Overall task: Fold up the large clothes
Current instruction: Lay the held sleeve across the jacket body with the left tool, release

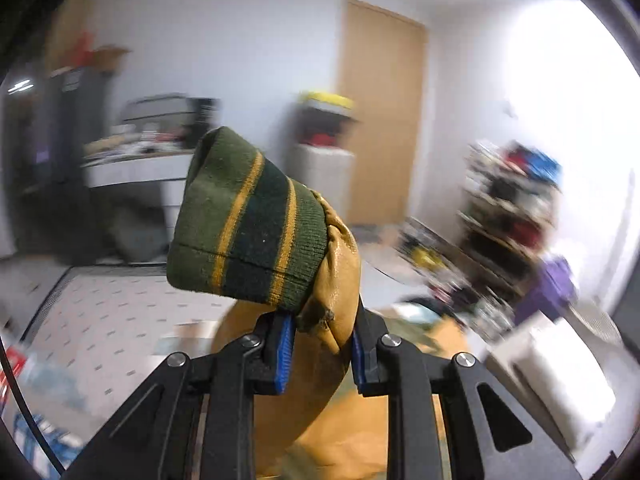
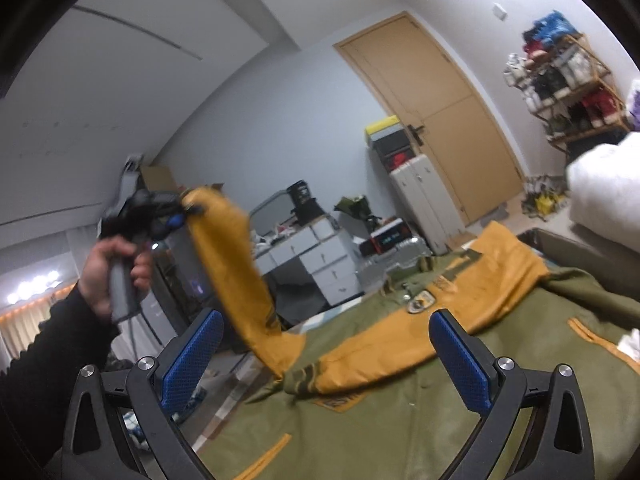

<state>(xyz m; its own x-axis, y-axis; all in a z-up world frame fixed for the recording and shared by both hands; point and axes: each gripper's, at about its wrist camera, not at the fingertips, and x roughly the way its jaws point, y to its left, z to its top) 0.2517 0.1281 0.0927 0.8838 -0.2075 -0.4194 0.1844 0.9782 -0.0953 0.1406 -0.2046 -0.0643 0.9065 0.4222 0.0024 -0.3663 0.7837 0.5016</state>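
An olive green jacket (image 2: 400, 412) with mustard yellow leather sleeves lies spread on a surface. My left gripper (image 1: 322, 342) is shut on one yellow sleeve (image 1: 336, 280) just behind its green and yellow striped knit cuff (image 1: 248, 224). It holds the sleeve high in the air; this also shows in the right wrist view, where the lifted sleeve (image 2: 236, 264) hangs from the left gripper (image 2: 180, 216). The other yellow sleeve (image 2: 460, 308) lies folded across the jacket's front. My right gripper (image 2: 324, 360) is open and empty above the jacket's near part.
A wooden door (image 2: 436, 120) stands at the back. White drawers (image 2: 320, 260) with clutter and a white cabinet (image 2: 424, 200) stand by the wall. A loaded shelf rack (image 2: 568, 88) is at the right. White bedding (image 2: 604, 196) lies right of the jacket.
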